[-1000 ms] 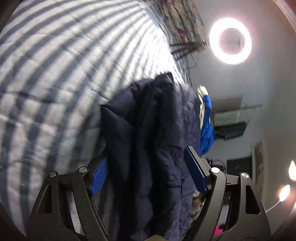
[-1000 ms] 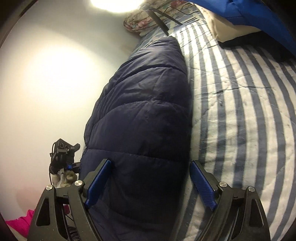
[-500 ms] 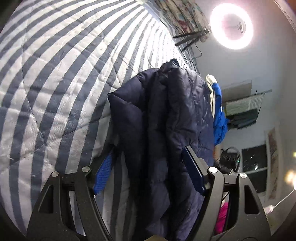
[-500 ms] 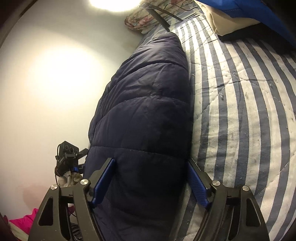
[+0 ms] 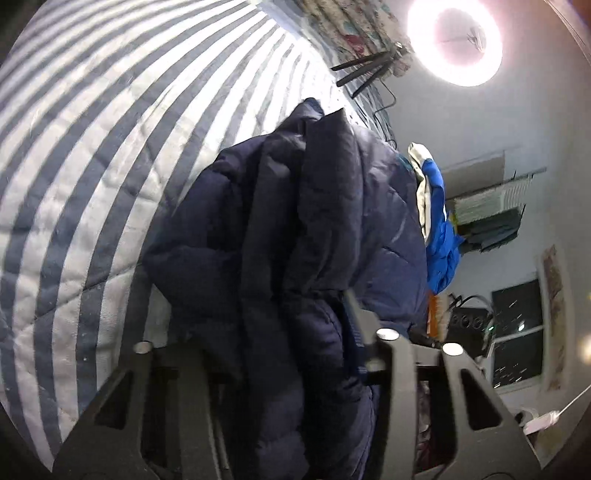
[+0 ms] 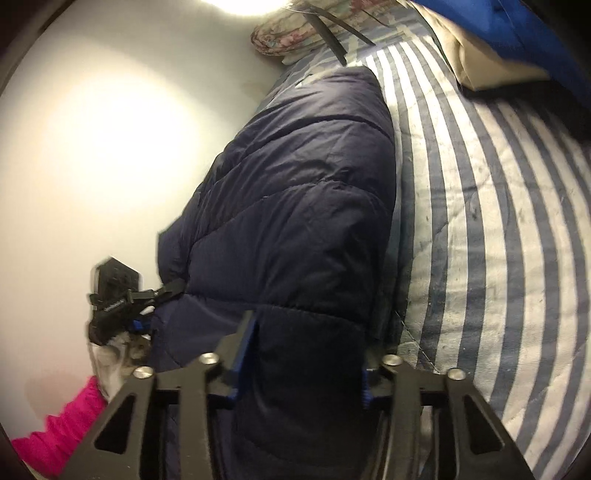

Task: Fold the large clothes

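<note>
Along the near edge of the striped quilt, left wrist view: navy puffer jacket bunched lengthwise, long axis running away from the camera toward the quilt's far corner under the ring light. Left gripper just closed in, jaws narrow, pressing a thick fold of the padding between them. Broad bare stripes to the left of the jacket, open for moving. Blue garment just past the jacket's right side, at the quilt's edge. Tripod legs near the far end.

Right wrist view: same jacket lying as a long roll along the quilt's wall-side edge, far end pointing toward the floral pillow. Right gripper jaws just drawn narrow, blue pads sunk into the near end of the jacket. Wide bare stripes to the right. Other gripper's black frame at the jacket's left side, against the white wall. Pink cloth low left.
</note>
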A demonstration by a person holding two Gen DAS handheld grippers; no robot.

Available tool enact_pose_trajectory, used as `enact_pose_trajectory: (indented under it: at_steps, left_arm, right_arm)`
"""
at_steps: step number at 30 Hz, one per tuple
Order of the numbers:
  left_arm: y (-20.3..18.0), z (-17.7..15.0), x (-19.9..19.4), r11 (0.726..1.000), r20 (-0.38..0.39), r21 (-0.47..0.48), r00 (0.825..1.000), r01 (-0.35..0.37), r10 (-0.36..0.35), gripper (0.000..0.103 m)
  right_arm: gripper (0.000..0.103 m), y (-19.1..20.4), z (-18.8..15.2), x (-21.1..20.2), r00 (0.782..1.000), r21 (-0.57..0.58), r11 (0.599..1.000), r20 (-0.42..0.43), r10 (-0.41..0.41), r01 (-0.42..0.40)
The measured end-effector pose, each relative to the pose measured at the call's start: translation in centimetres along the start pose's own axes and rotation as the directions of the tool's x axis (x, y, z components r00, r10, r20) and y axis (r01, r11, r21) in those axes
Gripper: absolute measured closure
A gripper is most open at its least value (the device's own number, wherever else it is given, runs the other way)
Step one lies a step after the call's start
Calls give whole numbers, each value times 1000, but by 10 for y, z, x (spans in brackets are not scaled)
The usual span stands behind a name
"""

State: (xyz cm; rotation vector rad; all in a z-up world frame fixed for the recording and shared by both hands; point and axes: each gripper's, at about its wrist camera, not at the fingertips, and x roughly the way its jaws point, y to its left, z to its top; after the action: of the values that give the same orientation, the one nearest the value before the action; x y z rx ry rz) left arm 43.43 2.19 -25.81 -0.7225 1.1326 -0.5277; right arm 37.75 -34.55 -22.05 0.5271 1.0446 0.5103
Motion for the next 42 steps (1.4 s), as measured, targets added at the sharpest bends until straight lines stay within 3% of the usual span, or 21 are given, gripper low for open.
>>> enact_pose_trajectory:
  at_steps: [3,9,18,26,34,42]
  left_arm:
    - [-26,-2,-5,992,34,110,998,-58,55,76]
    - [-62,-8,-19,972,93,218,993,-85,66,81]
    - [-120,-12,-31,951,134,306,991,-50,9,82]
    - [-184,3,-18,920,134,391,989,3,-60,82]
    - [-258,23,26,874,110,483,986,54,-122,82]
    - [-341,47,78,820,121,566,976,80,-178,82]
  right_arm:
    - [77,25,1,-3,996,-77,993,14,-89,90]
    - [84,71,-1,-16,971,-224,945,69,-230,240]
    - [86,94,5,-72,955,-285,916,173,-242,284]
    - [86,83,21,-132,925,-285,893,257,-279,349]
    - [86,60,53,-193,871,-263,853,338,-357,452]
    - [86,23,109,-246,797,-213,811,430,-424,546]
